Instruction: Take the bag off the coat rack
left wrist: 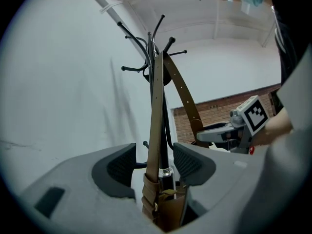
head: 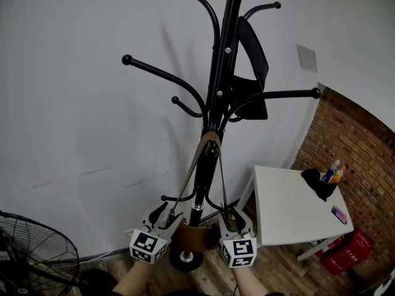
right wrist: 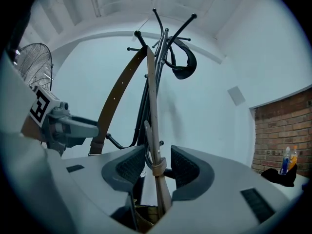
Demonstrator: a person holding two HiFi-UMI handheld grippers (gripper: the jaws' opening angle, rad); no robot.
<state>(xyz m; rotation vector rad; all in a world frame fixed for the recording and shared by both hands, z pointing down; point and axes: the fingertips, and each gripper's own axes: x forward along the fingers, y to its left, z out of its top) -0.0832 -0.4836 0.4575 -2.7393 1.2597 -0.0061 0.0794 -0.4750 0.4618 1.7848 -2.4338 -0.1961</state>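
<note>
Nearest: left hand-held gripper (head: 169, 215) released, jaws apart, one run of strap (head: 187, 180) between pads (left wrist: 122, 167), untouched.
Beside it: right hand-held gripper (head: 230, 216) released, other run between pads, slim gaps either side.
Task item: brown bag (head: 195, 235) hanging low against pole of coat rack (head: 217, 79), between both grippers; strap looped on rack midway up.
Step in hand: probably clenching on both runs; best done squarely, then raised together until loop lifts free.
Edges: lower hooks (head: 165, 198) just beside the runs, likely snag; black item (head: 252, 66) hung above.
Open room: white surface (head: 290, 196) near on right, fan (head: 28, 254) lower left; freest path judged back toward holder.
</note>
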